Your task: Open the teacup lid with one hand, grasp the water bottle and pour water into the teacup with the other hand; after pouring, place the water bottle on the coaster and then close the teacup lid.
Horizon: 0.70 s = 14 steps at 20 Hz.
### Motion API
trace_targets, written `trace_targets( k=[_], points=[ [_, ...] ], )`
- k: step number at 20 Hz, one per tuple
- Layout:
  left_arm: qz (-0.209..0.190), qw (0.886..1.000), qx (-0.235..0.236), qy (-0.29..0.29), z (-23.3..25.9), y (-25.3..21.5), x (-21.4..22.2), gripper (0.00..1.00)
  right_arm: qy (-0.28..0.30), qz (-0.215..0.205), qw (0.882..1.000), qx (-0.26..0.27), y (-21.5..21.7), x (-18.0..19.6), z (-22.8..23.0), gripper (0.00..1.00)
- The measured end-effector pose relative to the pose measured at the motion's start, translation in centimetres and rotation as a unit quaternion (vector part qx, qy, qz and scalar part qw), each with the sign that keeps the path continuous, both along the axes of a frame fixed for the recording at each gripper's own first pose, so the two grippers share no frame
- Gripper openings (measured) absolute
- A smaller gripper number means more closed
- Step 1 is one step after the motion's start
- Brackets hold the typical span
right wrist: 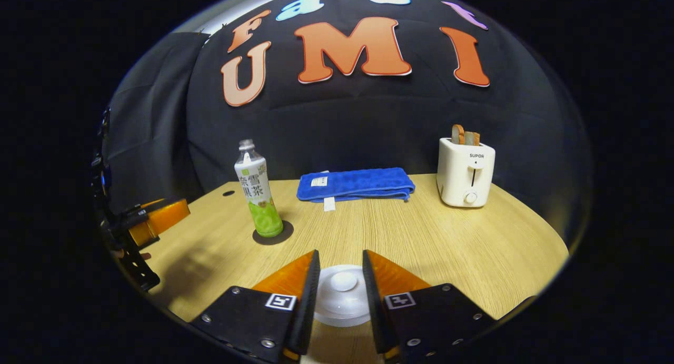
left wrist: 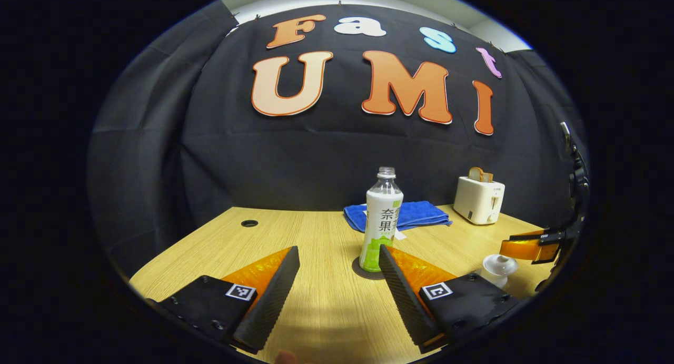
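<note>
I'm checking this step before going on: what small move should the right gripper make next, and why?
Probably close the right gripper on the knob of the teacup lid: its fingers stand open either side of the lid, which sits on the cup. The uncapped water bottle stands on the coaster, before the open left gripper.

Folded blue towel (right wrist: pixel 356 184), white toaster (right wrist: pixel 466 172) — bread inside, wooden table (right wrist: pixel 421 237)

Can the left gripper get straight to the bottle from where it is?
Probably yes. The left gripper is open, and the bottle stands upright on its coaster just ahead between its fingers, with bare table between.
</note>
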<state>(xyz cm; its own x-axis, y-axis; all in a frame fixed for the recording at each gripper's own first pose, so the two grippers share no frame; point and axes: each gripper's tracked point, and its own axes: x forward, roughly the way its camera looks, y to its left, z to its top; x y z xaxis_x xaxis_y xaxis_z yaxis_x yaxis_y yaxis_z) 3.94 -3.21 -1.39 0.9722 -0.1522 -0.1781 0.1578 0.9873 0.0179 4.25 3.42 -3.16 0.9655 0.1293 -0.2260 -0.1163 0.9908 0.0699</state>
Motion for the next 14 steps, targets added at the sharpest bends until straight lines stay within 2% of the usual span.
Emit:
trace_targets(
  k=[1, 4, 5, 10, 14],
  points=[
    [0.001, 1.000, -0.002, -0.003, 0.2, 0.1, -0.2, 0.99, -0.010, -0.007, 1.000, 0.002, -0.6, -0.2, 0.9, 0.63],
    [0.005, 1.000, -0.006, -0.009, 1.1, 0.3, -0.3, 0.96, -0.045, -0.037, 0.998, -0.012, -3.2, -1.3, 3.9, 0.90],
    [0.008, 1.000, -0.009, -0.013, 1.5, 0.5, -0.3, 0.98, -0.053, -0.041, 0.998, -0.016, -3.7, -1.7, 4.6, 0.95],
    [0.026, 0.999, -0.016, -0.020, 3.4, 1.3, -0.5, 0.96, -0.080, -0.045, 0.995, -0.026, -4.7, -3.3, 7.6, 0.96],
    [0.050, 0.998, -0.007, -0.033, 4.9, 2.7, -1.0, 0.98, -0.081, -0.041, 0.995, -0.033, -4.5, -3.9, 7.5, 0.97]
  ],
)
